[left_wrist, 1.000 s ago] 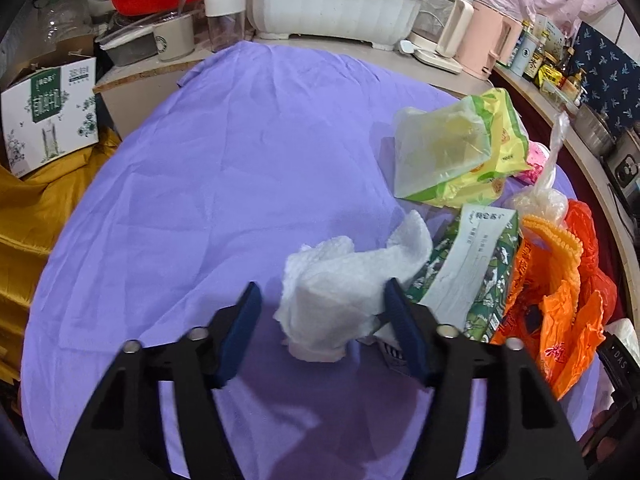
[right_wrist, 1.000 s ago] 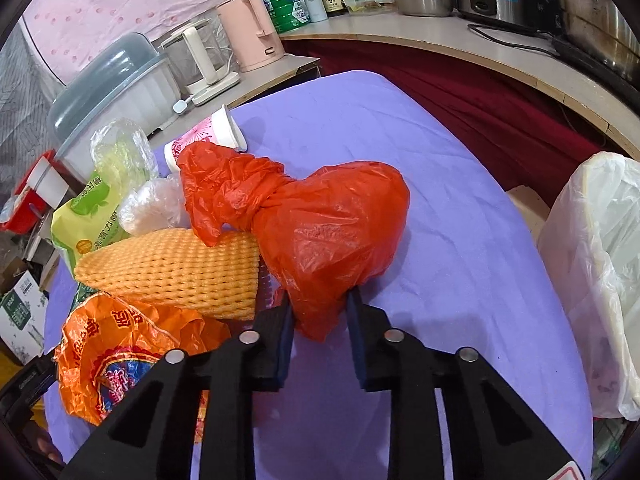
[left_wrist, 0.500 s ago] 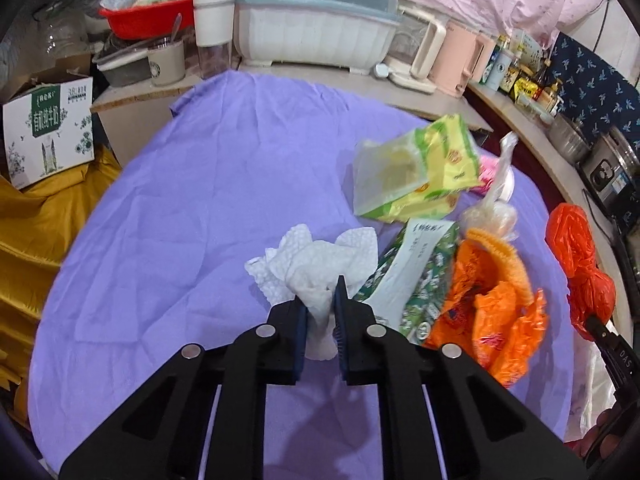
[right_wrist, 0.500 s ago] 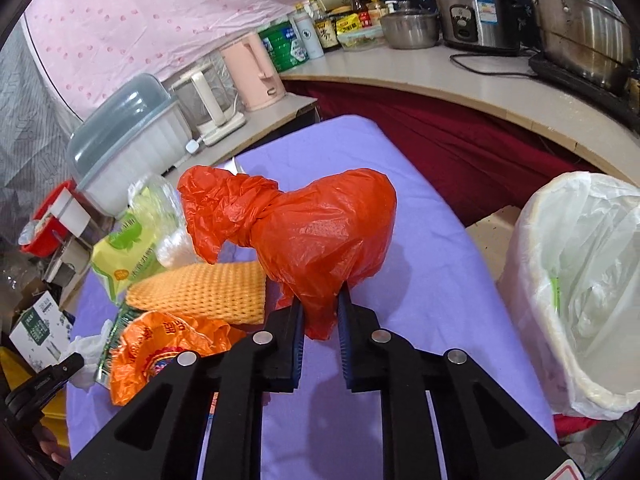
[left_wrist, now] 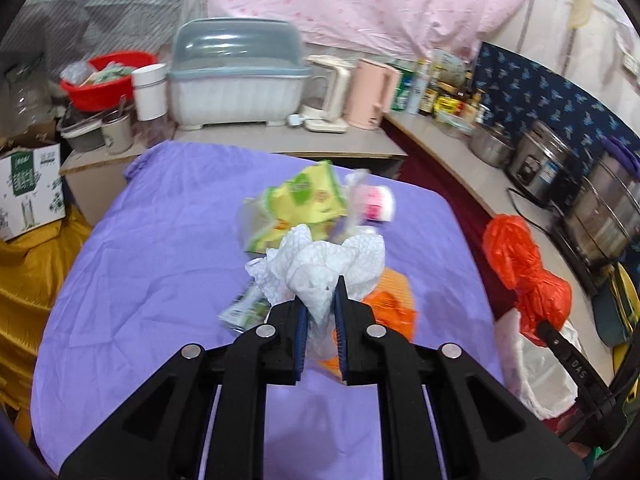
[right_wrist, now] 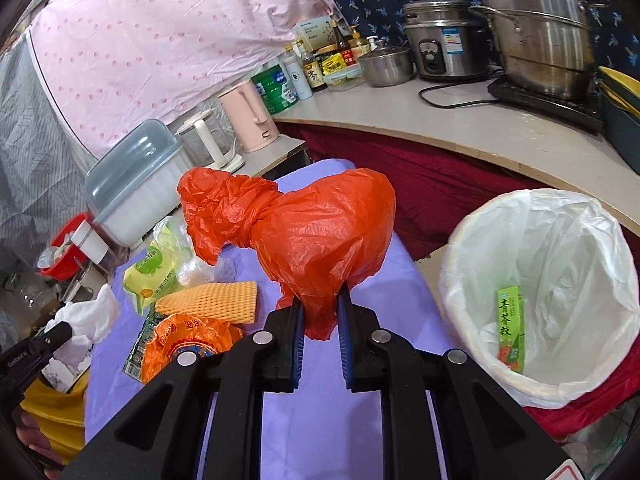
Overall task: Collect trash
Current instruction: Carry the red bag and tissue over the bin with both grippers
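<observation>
Orange bag [right_wrist: 320, 232] clamped in right jaws, one white tissue [left_wrist: 324, 268] in left jaws

A plain purple cloth [left_wrist: 168, 248] is seen; at twelve o'clock a pink spotted sheet [left_wrist: 360, 4]; at three o'clock a navy leaf-patterned fabric [left_wrist: 532, 92]. An orange bag [right_wrist: 320, 232] and white tissue [left_wrist: 324, 268] are shown.

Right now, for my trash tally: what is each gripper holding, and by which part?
Left gripper: crumpled white tissue, pinched at its lower end. Right gripper: knotted red plastic bag, by its bottom.
</observation>
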`<move>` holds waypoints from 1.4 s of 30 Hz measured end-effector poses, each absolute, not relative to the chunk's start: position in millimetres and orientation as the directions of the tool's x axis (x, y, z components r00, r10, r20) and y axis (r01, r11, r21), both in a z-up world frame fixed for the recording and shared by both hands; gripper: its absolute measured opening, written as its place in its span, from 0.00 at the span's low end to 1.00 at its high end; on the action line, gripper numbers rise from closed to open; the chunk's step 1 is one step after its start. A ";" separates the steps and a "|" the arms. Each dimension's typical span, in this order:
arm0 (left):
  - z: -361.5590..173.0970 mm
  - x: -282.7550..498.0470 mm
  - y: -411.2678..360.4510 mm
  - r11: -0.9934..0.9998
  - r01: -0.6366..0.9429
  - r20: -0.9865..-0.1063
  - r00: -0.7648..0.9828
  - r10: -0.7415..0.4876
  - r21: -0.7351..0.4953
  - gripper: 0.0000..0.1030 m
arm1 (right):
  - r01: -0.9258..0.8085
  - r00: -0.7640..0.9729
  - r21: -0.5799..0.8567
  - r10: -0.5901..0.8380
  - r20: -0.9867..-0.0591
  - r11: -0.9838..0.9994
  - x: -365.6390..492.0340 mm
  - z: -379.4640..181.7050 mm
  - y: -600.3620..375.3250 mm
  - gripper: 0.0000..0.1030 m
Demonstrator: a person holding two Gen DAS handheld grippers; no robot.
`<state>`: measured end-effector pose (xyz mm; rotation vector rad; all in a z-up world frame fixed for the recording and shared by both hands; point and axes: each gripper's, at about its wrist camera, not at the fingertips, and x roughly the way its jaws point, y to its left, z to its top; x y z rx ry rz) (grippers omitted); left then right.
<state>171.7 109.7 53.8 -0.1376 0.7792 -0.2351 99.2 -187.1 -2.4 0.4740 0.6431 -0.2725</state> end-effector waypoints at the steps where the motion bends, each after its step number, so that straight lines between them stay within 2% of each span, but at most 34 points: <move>1: 55.4 167.2 100.7 0.962 0.177 -0.676 0.684 -0.273 -0.209 0.11 | 0.390 0.771 0.336 -0.104 -0.628 0.857 93.1 -1.2 -190.7 0.14; 11: 58.0 122.8 -11.3 0.905 0.381 -0.675 0.619 -0.402 -0.190 0.11 | 0.492 0.749 0.342 -0.190 -0.634 0.800 27.3 -7.9 -250.4 0.14; 28: 22.0 84.4 -185.8 0.769 0.622 -0.734 0.454 -0.506 -0.146 0.12 | 0.647 0.665 0.328 -0.299 -0.684 0.689 -37.6 -41.6 -338.4 0.14; 42: -13.3 93.1 -237.5 0.738 0.661 -0.785 0.384 -0.487 -0.135 0.15 | 0.706 0.620 0.311 -0.344 -0.705 0.636 -51.6 -53.6 -367.0 0.14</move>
